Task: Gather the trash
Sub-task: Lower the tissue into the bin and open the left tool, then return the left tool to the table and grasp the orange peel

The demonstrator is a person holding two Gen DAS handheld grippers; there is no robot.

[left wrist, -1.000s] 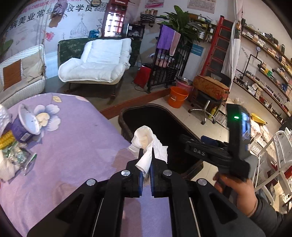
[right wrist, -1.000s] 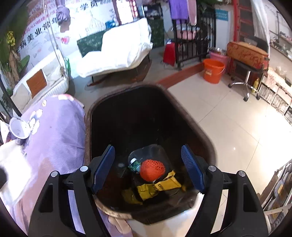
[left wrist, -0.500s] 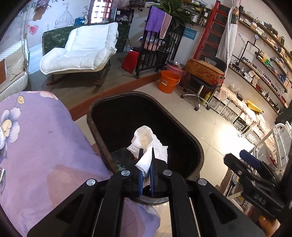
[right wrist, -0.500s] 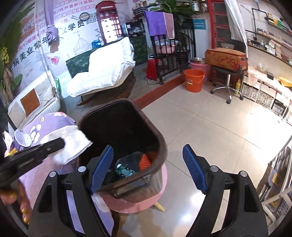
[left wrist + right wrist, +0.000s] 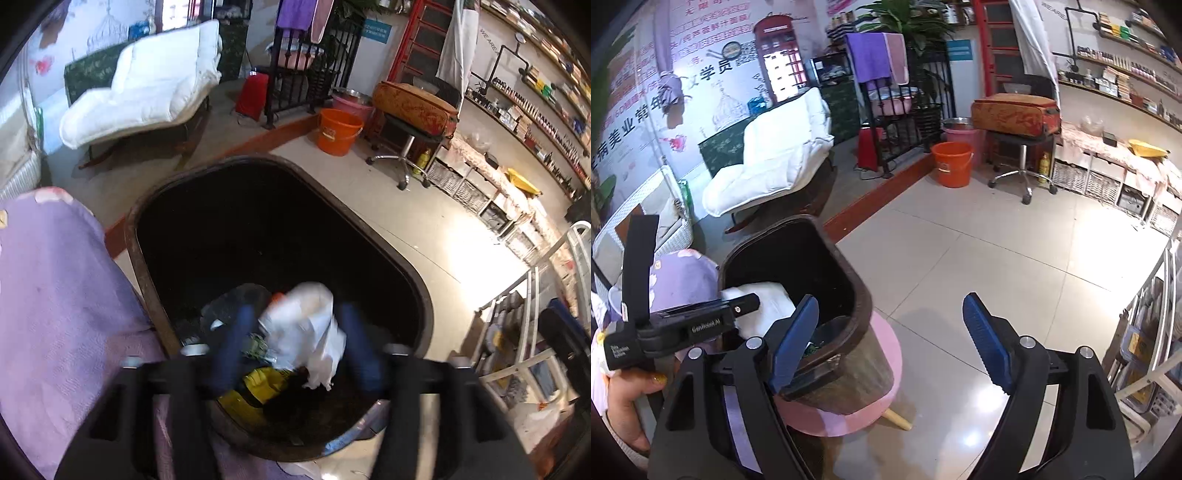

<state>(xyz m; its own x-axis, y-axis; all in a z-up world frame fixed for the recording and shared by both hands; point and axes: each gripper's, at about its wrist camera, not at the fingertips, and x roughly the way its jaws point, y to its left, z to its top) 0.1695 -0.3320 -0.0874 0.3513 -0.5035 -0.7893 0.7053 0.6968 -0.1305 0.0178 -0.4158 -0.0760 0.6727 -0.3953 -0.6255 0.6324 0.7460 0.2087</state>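
Observation:
My left gripper (image 5: pixel 297 343) hangs over the mouth of the dark brown trash bin (image 5: pixel 258 159). Its jaws are opening, and the crumpled white tissue (image 5: pixel 306 332) lies loose between the blurred blue pads, above the trash inside. A yellow wrapper (image 5: pixel 258 384) and a clear plastic tray (image 5: pixel 236 299) lie at the bottom of the bin. In the right wrist view the left gripper (image 5: pixel 750 301) reaches over the bin (image 5: pixel 864 295) with the tissue (image 5: pixel 772 299) at its tip. My right gripper (image 5: pixel 888 299) stands open and empty, over the floor to the right of the bin.
The bin stands on a pink stool (image 5: pixel 882 369) beside the purple-clothed table (image 5: pixel 55 295). A hand (image 5: pixel 628 398) holds the left gripper. An orange bucket (image 5: pixel 951 162), a swivel stool (image 5: pixel 1019 177) and a white rack (image 5: pixel 1145 350) stand around the tiled floor.
The left gripper moved from the table to above the bin, then its jaws spread and let go of the tissue. The right gripper drew back from over the bin to its right side.

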